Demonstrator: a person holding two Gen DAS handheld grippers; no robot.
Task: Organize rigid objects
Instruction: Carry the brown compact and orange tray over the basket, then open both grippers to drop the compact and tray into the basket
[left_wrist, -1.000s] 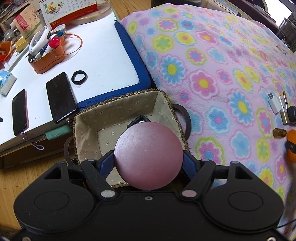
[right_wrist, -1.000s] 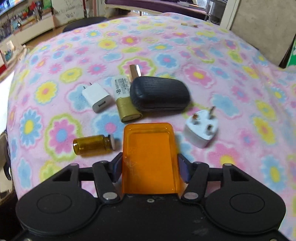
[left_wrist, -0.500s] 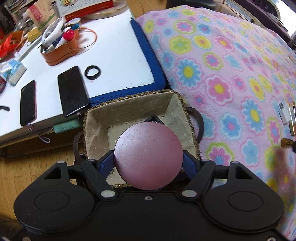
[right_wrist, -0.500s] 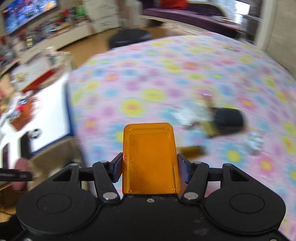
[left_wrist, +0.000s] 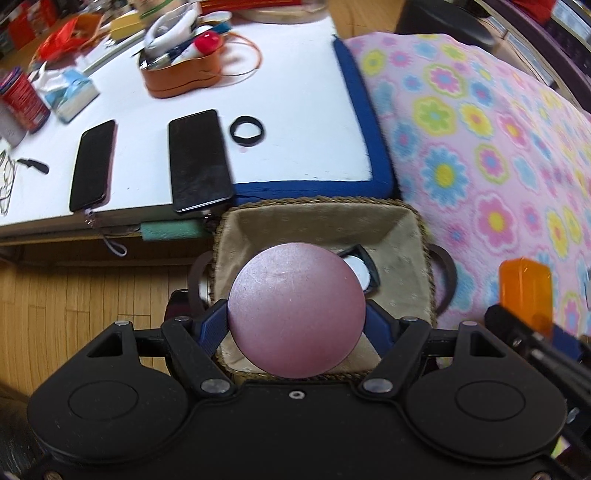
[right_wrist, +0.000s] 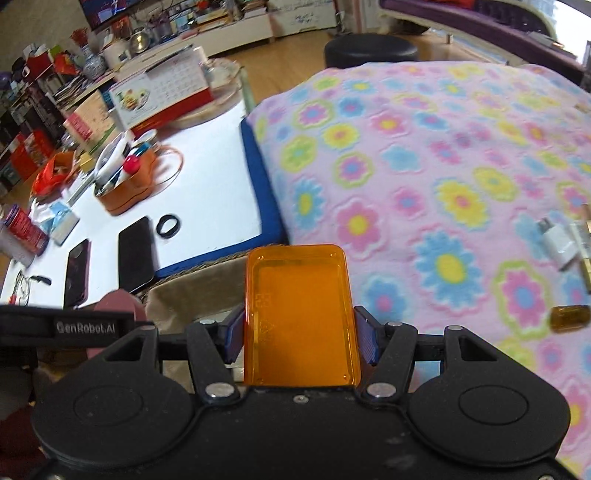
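Left gripper (left_wrist: 297, 321): jaws clamp the pink disc (left_wrist: 296, 309) above the basket (left_wrist: 413, 236). Right gripper (right_wrist: 301, 341): jaws hold the orange box (right_wrist: 300, 317) near the basket's bed-side rim. Best to lower each load well inside the rim, clear of the black-framed item (left_wrist: 364, 266) already there, before letting go.

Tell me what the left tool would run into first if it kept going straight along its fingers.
Probably the basket: the left tool, shut on the pink disc, points down into it, likely reaching the lining beside the small black item.

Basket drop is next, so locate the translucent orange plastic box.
Right wrist view, centre: translucent orange plastic box clamped in the right gripper, beside the lined wicker basket.
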